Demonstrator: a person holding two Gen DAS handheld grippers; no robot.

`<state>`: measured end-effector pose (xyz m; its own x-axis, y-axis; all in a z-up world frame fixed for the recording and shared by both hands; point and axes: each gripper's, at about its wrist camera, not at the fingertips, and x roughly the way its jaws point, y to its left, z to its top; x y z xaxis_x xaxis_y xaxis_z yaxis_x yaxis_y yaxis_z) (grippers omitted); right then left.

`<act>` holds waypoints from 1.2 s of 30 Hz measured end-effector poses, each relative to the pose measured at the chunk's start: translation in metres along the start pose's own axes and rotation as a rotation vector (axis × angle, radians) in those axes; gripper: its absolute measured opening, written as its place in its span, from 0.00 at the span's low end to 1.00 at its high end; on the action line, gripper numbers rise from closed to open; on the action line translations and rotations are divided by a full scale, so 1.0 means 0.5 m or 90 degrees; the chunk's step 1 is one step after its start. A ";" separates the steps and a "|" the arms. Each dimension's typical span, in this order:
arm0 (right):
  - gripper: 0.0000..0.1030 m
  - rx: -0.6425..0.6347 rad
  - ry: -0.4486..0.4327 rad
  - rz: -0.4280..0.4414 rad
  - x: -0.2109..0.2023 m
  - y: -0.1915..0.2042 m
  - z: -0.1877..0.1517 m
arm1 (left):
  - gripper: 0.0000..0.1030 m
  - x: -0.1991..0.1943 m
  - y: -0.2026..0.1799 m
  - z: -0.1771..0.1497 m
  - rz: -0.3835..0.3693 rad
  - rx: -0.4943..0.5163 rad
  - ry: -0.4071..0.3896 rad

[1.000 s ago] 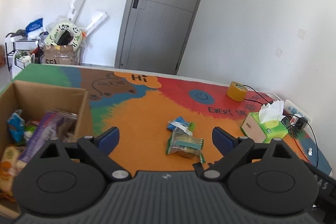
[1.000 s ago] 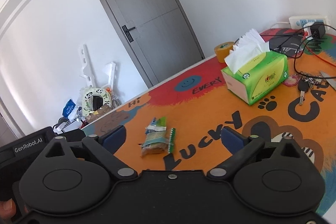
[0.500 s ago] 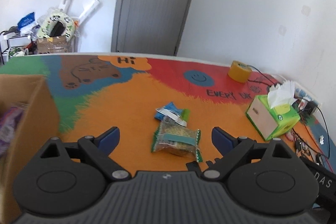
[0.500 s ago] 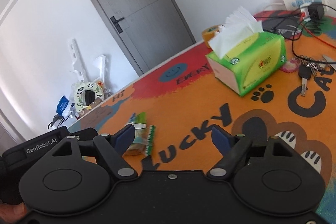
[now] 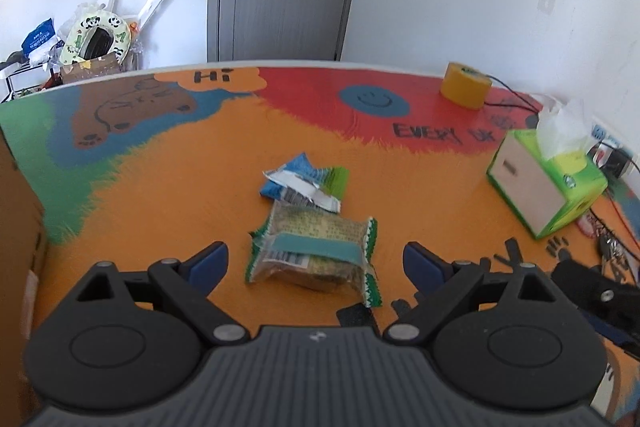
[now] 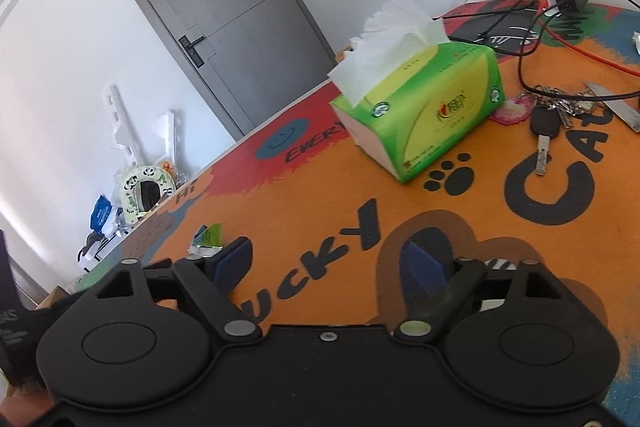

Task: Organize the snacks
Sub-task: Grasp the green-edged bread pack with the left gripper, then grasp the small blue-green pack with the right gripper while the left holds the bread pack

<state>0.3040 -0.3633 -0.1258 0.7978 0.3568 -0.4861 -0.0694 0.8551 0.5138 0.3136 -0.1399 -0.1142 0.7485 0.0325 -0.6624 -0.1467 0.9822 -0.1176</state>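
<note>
Left hand-held gripper (image 5: 316,261): lower and nearer the green-edged snack packet (image 5: 314,253), which now lies between its spread fingers, untouched.
Cardboard box (image 5: 16,247): slid to the frame's left edge.
Right hand-held gripper (image 6: 330,261): jaws just reopened, nothing between them; tissue box (image 6: 424,107) looms nearer.

Bench (image 5: 168,187) bare left and centre-left of frame. Snack packets (image 5: 312,251) centre; cardboard box (image 5: 16,227) walls the left edge. Tissue box (image 6: 420,111), keys (image 6: 552,115), cables (image 6: 560,27) crowd upper right.
</note>
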 end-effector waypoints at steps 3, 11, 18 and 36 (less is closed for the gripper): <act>0.89 0.011 0.006 0.012 0.003 -0.005 -0.002 | 0.91 0.015 -0.007 -0.006 0.012 0.008 0.008; 0.90 0.010 0.016 0.009 0.014 -0.003 -0.011 | 0.59 0.022 -0.004 -0.018 0.063 0.029 -0.008; 0.90 0.006 0.022 0.008 0.022 0.015 -0.013 | 0.48 -0.003 0.044 -0.009 0.060 -0.029 -0.030; 0.90 -0.093 0.060 0.058 0.106 0.159 -0.015 | 0.48 -0.076 0.132 0.042 0.062 -0.076 -0.088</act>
<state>0.3365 -0.2736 -0.1159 0.7250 0.4630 -0.5099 -0.2302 0.8607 0.4541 0.2892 -0.0724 -0.0810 0.8070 0.1595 -0.5686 -0.2923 0.9445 -0.1498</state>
